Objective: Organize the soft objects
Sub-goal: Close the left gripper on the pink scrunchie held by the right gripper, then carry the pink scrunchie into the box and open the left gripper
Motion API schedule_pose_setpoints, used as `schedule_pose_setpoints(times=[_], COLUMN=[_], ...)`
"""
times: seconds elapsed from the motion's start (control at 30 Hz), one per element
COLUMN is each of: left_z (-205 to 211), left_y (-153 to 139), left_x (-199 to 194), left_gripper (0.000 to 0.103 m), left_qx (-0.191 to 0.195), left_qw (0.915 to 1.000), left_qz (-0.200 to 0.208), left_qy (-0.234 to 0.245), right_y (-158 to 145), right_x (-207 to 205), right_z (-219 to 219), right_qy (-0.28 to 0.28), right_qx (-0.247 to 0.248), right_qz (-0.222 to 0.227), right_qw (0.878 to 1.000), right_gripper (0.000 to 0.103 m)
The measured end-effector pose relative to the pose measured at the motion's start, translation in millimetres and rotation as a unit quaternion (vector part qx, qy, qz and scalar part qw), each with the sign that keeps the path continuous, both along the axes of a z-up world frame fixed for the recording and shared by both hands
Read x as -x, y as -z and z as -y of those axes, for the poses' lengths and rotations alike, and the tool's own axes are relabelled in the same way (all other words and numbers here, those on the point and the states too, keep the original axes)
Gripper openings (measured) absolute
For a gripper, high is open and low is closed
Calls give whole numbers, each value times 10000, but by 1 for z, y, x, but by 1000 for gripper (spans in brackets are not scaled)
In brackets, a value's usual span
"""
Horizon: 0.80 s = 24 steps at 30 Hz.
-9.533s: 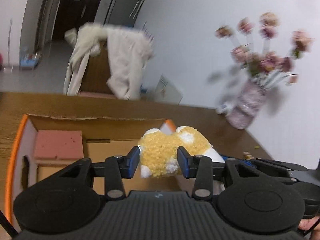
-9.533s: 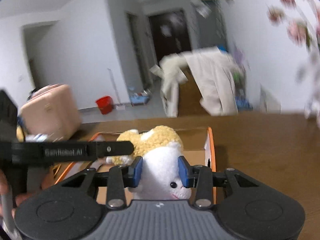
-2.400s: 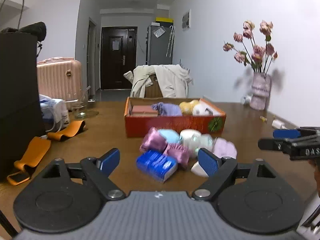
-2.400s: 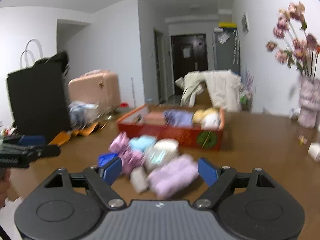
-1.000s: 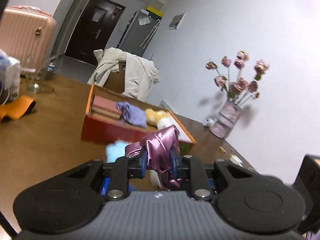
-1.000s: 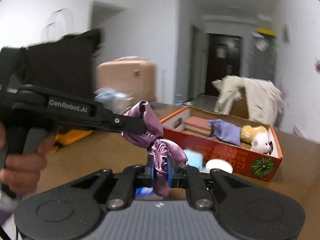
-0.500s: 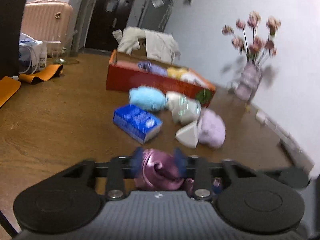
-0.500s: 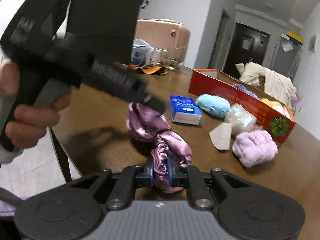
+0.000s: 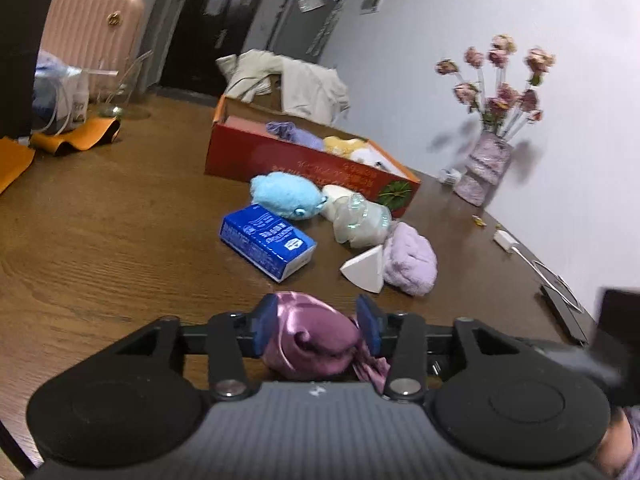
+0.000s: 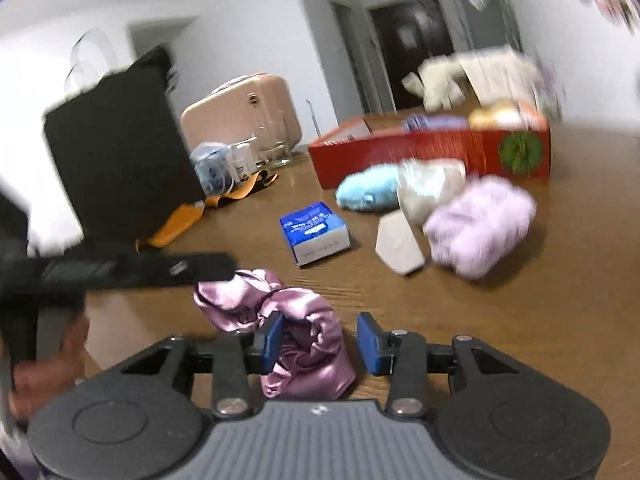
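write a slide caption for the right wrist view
Right gripper, jaws just opening, straddles the purple satin cloth on the wooden table.

Both claws, the left claw and the right claw, sit low at the tabletop's near edge, jaws just eased apart, pads no longer pinching.

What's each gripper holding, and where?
Jaws have just been opening around the purple satin cloth. Right gripper: nothing, one pad clear. Left gripper: bunched end touches both pads, grip unclear.
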<state>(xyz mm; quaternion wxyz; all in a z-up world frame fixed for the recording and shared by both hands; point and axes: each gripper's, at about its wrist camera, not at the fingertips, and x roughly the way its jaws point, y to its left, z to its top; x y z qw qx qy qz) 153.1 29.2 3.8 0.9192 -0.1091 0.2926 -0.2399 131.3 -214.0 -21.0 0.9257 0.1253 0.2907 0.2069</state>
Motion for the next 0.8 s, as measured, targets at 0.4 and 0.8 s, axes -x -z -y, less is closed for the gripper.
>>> schedule_pose_setpoints(times=[0.4,0.8], left_z=[5,21], left_y=[18,-86], left_x=[-24,-123], left_gripper=[23,14], left_qx=[-172,195], left_qw=[9995,9977], left_qz=[-180,486], left_qy=[181,424], right_y=[6,-96], right_x=[-28,-117], right_z=[4,31], right_qy=[-170,-428], right_qx=[-338,-217], right_qz=[-416,299], right_qw=[9984,9984], right_gripper=[12,10])
